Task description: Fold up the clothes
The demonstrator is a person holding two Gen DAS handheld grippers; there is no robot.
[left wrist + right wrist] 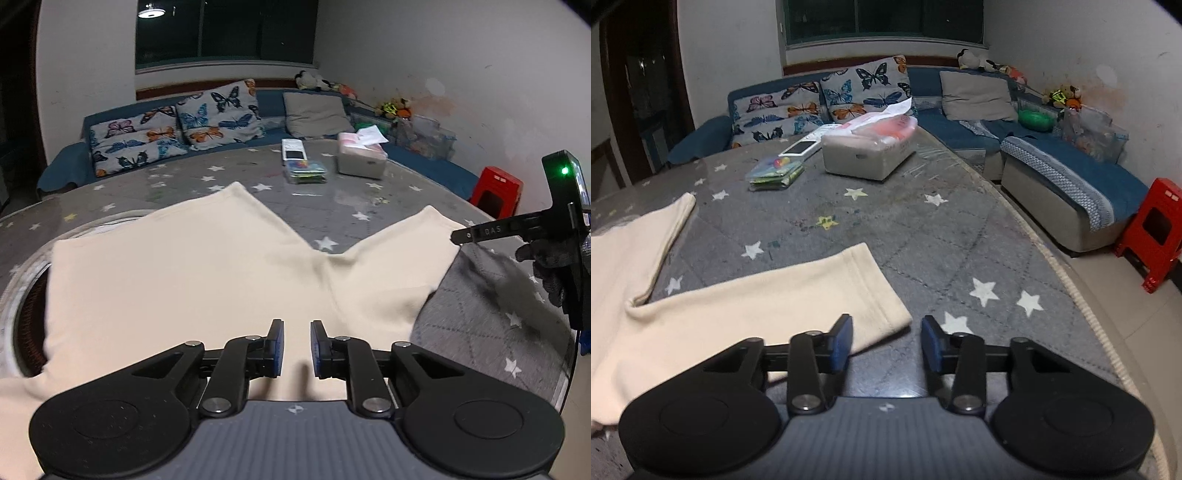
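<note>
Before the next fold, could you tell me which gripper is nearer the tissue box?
Right. The right gripper faces the tissue box across bare cover; the left gripper sits behind the cream garment.

The left tongs (pixel 296 345) hang over a cream garment (pixel 192 280) that lies spread on the grey counter (pixel 498 325) with star print. The two pads stand a little apart and nothing is between them. The two legs of the garment point away, toward the sofa (pixel 269 99). At the right edge, a gloved hand (pixel 546 269) holds the right tongs (pixel 460 236) near one leg end
</note>
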